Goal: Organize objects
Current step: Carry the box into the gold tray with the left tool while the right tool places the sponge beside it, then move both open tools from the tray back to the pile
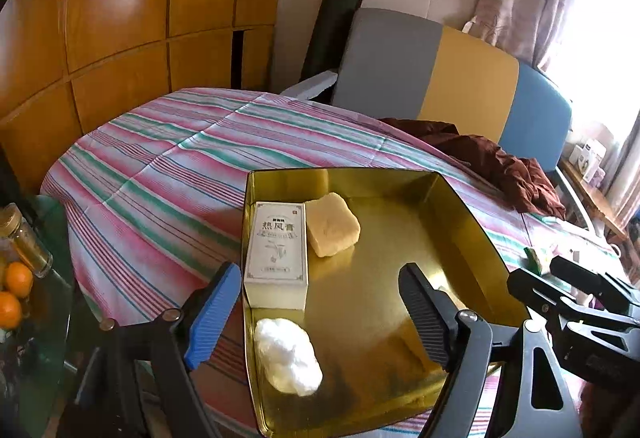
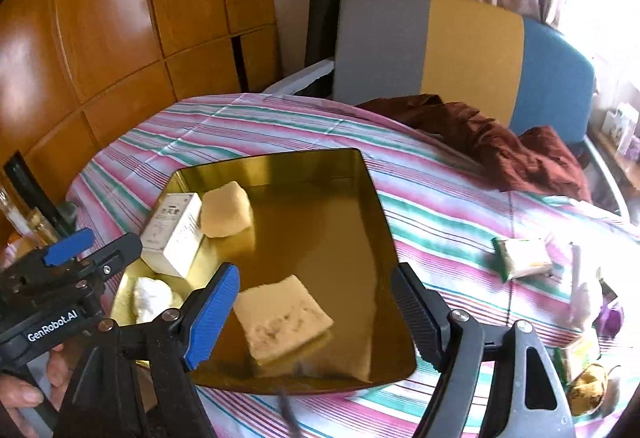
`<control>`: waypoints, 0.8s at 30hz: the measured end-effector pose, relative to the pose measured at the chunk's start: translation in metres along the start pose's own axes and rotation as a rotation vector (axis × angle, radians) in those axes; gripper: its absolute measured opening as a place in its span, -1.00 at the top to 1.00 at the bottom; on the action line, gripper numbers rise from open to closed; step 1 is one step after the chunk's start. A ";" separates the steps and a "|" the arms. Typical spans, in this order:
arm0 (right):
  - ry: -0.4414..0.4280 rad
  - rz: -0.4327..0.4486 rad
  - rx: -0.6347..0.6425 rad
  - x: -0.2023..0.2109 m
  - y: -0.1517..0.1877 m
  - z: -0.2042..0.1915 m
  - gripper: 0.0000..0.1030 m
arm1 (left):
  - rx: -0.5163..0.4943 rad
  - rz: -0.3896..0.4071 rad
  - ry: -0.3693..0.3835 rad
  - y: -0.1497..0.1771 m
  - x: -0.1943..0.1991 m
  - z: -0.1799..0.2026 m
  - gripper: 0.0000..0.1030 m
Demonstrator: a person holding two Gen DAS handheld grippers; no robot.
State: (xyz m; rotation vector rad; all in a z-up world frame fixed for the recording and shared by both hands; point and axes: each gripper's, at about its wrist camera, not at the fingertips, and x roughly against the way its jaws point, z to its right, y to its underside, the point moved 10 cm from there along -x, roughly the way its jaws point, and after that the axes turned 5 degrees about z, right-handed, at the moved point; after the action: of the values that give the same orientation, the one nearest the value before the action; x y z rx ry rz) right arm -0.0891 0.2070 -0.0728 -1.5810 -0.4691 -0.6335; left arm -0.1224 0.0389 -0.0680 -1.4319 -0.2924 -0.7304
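Note:
A shiny gold tray [image 1: 452, 206] [image 2: 372, 198] lies on the striped bedspread. It holds a white printed box [image 1: 276, 250] [image 2: 174, 234], a yellow sponge block [image 1: 332, 224] [image 2: 225, 215], a white cotton wad [image 1: 288, 356] [image 2: 150, 298] and a flat pale sponge slab [image 2: 282, 320]. My left gripper [image 1: 320, 314] is open and empty over the tray's near end. My right gripper [image 2: 316, 316] is open and empty above the slab. The right gripper also shows at the right edge of the left wrist view [image 1: 560, 286].
A brown cloth [image 2: 500, 142] lies at the back right before a grey, yellow and blue headboard [image 2: 472, 54]. A green-edged packet [image 2: 524, 258] and small items lie right of the tray. Oranges [image 1: 16, 290] and a jar [image 1: 24, 238] sit on a glass table at left.

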 end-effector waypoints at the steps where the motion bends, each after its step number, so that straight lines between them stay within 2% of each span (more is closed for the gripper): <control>1: 0.004 0.004 0.003 0.001 0.000 0.001 -0.55 | -0.008 0.001 0.000 0.001 0.001 0.002 -0.59; 13: 0.051 0.029 -0.023 0.014 0.006 0.025 -0.55 | -0.076 0.005 0.039 0.010 0.009 0.028 -0.65; 24: 0.127 -0.020 -0.127 0.015 0.030 0.083 -0.55 | -0.136 -0.029 0.090 0.023 0.005 0.054 -0.65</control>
State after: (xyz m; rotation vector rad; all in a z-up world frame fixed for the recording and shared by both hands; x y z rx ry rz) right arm -0.0481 0.2854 -0.0899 -1.6454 -0.3566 -0.7868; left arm -0.0917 0.0886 -0.0745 -1.5204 -0.1975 -0.8495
